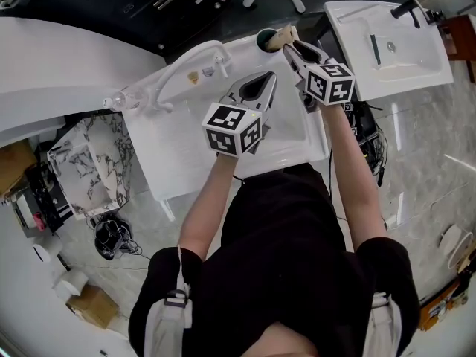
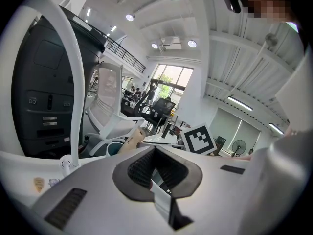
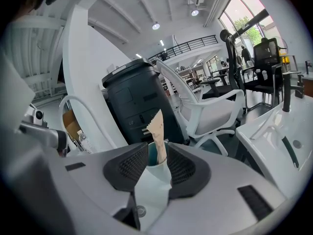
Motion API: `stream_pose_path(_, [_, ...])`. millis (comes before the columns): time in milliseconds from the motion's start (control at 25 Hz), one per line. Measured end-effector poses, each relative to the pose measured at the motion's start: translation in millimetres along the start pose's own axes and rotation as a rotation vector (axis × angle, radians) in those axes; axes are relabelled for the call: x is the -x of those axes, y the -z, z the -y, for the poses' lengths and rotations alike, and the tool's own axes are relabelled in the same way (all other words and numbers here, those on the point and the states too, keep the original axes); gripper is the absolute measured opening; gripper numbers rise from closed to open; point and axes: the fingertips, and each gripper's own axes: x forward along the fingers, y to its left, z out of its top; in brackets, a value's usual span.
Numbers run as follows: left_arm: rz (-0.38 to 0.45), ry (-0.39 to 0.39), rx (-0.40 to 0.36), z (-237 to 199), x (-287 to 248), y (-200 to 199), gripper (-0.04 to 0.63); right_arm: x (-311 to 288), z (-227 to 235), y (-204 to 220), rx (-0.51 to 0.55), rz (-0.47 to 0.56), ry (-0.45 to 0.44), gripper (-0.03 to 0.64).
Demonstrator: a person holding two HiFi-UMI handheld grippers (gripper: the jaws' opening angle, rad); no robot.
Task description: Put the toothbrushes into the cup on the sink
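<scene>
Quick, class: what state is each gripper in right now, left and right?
Left gripper: shut, holding nothing.
Right gripper: open, holding nothing; the cup with a wrapped toothbrush shows between its jaw tips.

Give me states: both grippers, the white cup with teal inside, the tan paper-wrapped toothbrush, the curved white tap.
Left gripper: shut, empty.
Right gripper: open, aimed at the cup.
White cup with teal inside: upright on the sink.
Tan paper-wrapped toothbrush: standing in the cup.
Curved white tap: no water running.
</scene>
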Motion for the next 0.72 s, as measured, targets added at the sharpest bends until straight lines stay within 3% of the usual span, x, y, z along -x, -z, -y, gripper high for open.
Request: stream_pose_path(720, [0.063,-0.025,-0.090,23,25,-30,0.014,59,-34,-25,0.043,0.097,-0.058,0.107])
